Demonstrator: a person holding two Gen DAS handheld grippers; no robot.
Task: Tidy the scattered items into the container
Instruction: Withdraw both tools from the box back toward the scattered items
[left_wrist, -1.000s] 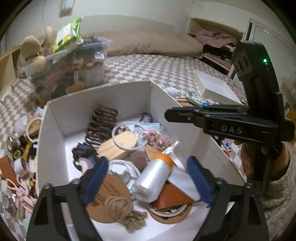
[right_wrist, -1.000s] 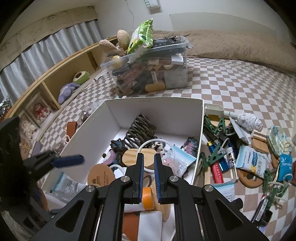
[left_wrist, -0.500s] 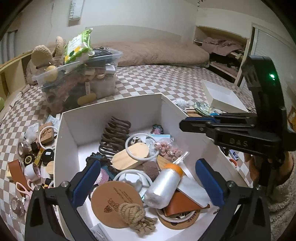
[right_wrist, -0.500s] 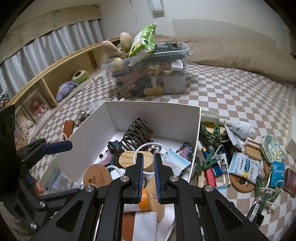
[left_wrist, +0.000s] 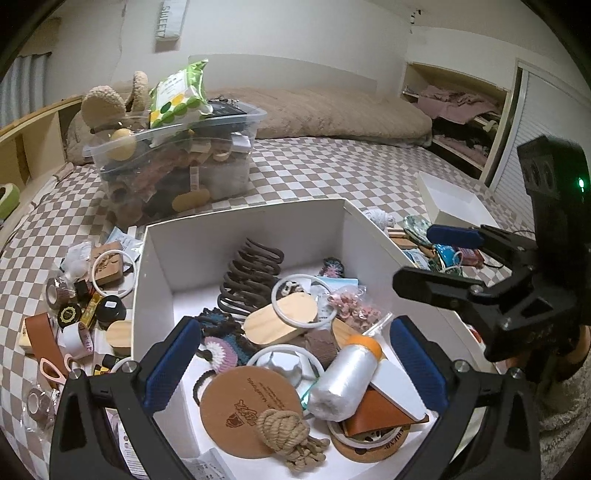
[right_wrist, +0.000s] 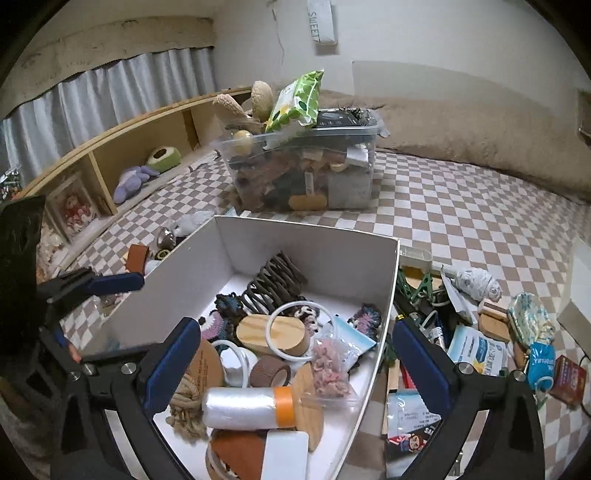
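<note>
Right wrist view: white box (right_wrist: 314, 240) on checkered floor half full; packets (right_wrist: 476, 347) still scattered beside it. Right hand-held gripper (right_wrist: 295, 369) opening, empty; left hand-held gripper (left_wrist: 295, 363) wide, empty.

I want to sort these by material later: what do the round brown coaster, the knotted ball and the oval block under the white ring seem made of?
Round brown coaster: probably leather or cork, matte, with a stamped logo. Knotted ball: twisted tan rope, visible strands and frayed ends. Oval block: pale unfinished wood, faint grain lines. All lie inside the white box.
</note>
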